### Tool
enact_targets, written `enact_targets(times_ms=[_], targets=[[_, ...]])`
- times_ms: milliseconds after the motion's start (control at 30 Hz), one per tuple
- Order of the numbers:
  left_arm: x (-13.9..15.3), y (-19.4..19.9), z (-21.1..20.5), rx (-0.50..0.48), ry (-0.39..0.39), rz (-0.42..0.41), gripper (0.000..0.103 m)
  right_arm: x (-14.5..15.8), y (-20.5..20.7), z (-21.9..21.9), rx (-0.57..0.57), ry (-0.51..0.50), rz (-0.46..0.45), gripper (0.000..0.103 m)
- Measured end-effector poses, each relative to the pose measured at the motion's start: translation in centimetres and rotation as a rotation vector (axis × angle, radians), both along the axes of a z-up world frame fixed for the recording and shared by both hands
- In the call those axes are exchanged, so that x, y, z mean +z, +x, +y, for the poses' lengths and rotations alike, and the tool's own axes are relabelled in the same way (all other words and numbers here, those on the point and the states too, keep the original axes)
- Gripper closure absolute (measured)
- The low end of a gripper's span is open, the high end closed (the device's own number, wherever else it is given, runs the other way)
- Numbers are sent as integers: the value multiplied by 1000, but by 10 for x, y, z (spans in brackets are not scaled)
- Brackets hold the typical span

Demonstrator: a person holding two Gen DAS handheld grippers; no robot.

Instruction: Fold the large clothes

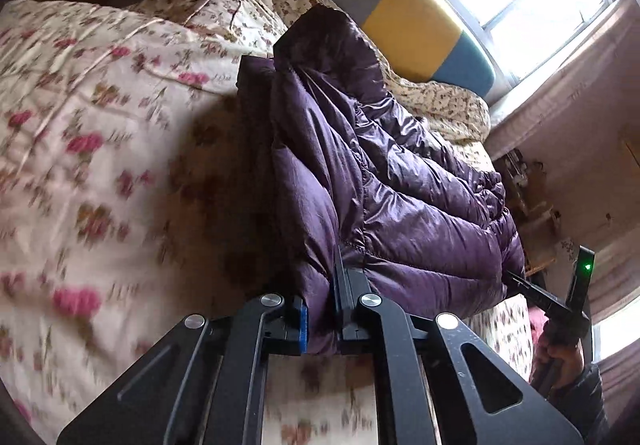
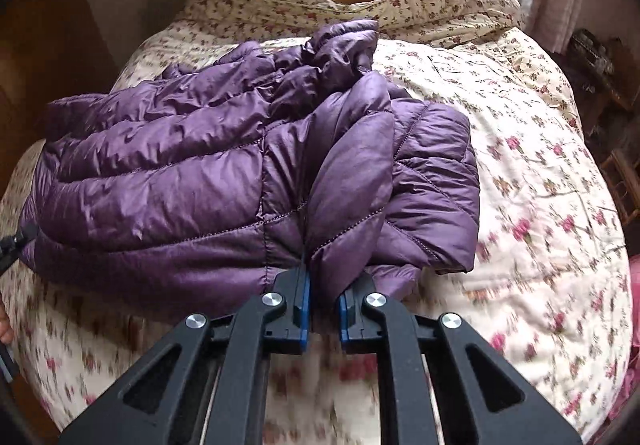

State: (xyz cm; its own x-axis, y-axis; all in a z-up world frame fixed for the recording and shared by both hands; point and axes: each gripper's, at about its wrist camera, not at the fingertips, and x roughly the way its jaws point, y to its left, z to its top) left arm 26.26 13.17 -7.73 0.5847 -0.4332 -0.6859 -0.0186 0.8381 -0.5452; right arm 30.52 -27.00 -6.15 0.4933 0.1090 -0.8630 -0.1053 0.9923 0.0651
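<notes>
The quilted purple jacket [image 2: 168, 173] is glossy, puffy cloth. The floral bedspread [image 2: 520, 165] is matt, creased cloth. Both grippers [image 2: 323, 309] look like matt black plastic with shiny metal pins, blue pads [image 1: 303, 329].

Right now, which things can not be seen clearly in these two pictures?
- Left wrist view: the left gripper's fingertips, buried in the jacket fold.
- Left wrist view: the right gripper, only partly seen behind the jacket.
- Right wrist view: the right gripper's pads, covered by fabric pinched between them.
- Both views: the quilt pattern nearby, blurred by motion.
- Right wrist view: shelf items at the right edge, dark and small.
</notes>
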Motion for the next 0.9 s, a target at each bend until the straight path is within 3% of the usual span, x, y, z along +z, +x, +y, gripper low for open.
enact_targets(times_ms=[467, 633, 700, 733, 767, 800, 833, 900], targets=[[3, -172, -6, -58, 5, 13, 94, 3, -189, -6, 99, -48, 63, 94], [3, -208, -9, -62, 18, 13, 94, 3, -225, -5, 104, -64, 77, 93], [8, -213, -10, -64, 32, 9, 92, 6, -229, -4, 109, -74, 77, 86], [9, -211, -8, -57, 48, 5, 80, 9, -230, -5, 106, -76, 72, 80], [12, -214, -7, -53, 62, -3, 54, 13, -228, -6, 102, -67, 63, 62], [18, -212, -2, -34, 59, -24, 40, 17, -223, -7, 96, -66, 47, 51], [22, -210, 2, -11, 53, -45, 31, 20, -219, -6, 87, -72, 32, 50], [29, -199, 10, 6, 44, -64, 31, 26, -207, -10, 53, -54, 8, 41]])
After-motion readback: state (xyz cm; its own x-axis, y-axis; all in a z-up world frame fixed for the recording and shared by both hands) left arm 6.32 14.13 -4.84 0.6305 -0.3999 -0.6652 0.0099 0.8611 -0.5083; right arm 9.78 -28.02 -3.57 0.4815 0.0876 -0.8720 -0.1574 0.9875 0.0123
